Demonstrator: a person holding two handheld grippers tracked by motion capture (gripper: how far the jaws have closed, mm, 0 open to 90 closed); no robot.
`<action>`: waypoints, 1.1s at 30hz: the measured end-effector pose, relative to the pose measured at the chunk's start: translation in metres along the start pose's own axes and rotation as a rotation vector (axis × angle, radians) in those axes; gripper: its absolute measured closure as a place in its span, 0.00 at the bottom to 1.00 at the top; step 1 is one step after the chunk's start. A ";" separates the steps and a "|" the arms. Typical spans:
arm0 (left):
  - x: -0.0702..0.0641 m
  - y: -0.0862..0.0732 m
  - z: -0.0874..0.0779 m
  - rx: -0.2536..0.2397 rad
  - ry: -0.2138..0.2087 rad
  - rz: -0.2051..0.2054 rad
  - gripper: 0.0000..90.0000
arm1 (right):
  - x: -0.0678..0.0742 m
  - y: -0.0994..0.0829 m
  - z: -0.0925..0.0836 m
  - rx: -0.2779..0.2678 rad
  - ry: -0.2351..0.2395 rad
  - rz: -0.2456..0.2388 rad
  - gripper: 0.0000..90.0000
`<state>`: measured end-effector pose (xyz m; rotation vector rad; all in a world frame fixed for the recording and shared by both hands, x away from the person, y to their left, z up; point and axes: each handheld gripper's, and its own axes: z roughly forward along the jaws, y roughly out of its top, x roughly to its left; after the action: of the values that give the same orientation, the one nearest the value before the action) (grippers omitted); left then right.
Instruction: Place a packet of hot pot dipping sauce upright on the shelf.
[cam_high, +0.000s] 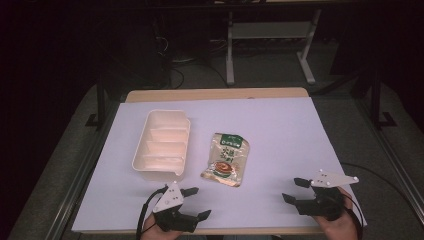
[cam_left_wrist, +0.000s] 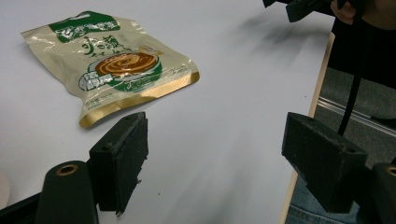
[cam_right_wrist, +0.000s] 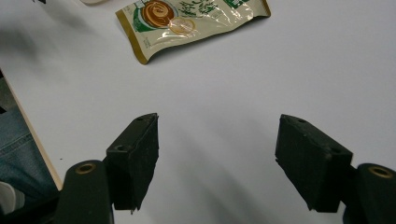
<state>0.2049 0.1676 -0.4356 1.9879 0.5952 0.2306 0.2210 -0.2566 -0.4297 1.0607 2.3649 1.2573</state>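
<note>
A beige and green food pouch (cam_high: 226, 159) lies flat near the middle of the white table (cam_high: 280, 135); it also appears in the left gripper view as the pouch (cam_left_wrist: 109, 63) and at the top of the right gripper view as the pouch (cam_right_wrist: 187, 21). Left of it stands a cream tray (cam_high: 162, 145) with several compartments. My left gripper (cam_high: 196, 202) is open near the front edge, below the tray and pouch. My right gripper (cam_high: 295, 190) is open at the front right. Nothing sits between either pair of jaws.
The table's wooden front edge (cam_high: 210, 231) runs just below both grippers. A wide bare stretch of white tabletop lies right of the pouch. Beyond the table's far edge are dark floor, cables and a white desk frame (cam_high: 270, 37).
</note>
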 end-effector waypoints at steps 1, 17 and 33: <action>0.000 0.000 0.000 0.000 0.000 0.000 0.25 | 0.000 0.000 -0.001 -0.001 -0.001 0.000 0.33; -0.004 0.005 0.008 0.014 0.036 0.044 0.42 | 0.005 0.000 -0.001 -0.002 -0.022 -0.017 0.32; 0.021 0.039 0.062 0.067 0.152 0.030 0.87 | 0.005 0.000 -0.001 -0.002 -0.037 -0.012 0.32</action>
<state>0.2600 0.1146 -0.4331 2.0570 0.6778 0.3879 0.2173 -0.2535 -0.4288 1.0579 2.3385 1.2249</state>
